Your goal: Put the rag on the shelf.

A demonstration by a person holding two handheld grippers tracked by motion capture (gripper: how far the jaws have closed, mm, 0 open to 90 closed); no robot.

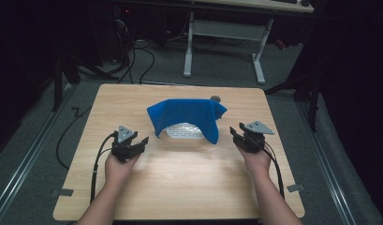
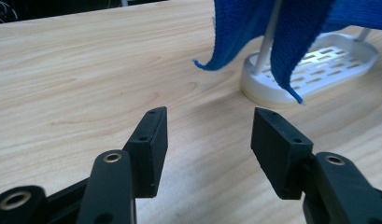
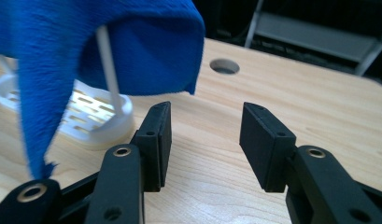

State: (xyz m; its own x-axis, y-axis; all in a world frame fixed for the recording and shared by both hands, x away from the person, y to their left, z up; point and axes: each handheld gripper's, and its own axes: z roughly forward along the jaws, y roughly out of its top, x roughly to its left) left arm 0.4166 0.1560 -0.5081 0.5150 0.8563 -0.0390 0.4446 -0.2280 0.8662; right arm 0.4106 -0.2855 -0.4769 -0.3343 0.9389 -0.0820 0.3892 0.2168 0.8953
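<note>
At the left of the high view, the left hand-held gripper (image 1: 143, 140) rests low over the bench (image 1: 180, 183) with its jaws apart and nothing between them, pointed toward the middle. In the left gripper view the hanging corner of the blue cloth (image 2: 277, 32) dangles just ahead of those jaws, near but not touching them.

In the middle, the blue cloth (image 1: 187, 115) is draped over a white rack (image 1: 184, 131) with thin upright posts and a slotted oval base; the cloth spreads over the top like a tent, one long flap falling down at its right side.

At the right, the right hand-held gripper (image 1: 235, 134) also stands with jaws apart and empty, close beside that long flap (image 3: 37, 116), which hangs just left of its jaws in the right gripper view. A round hole (image 3: 224, 66) in the bench lies beyond.

The step in hand looks like the approach: both grippers are lined up on the cloth, neither gripping. The next move likely calls for each one to ease forward onto a hanging edge and close on fabric alone, keeping clear of the posts so the light rack does not tip or drag.
</note>
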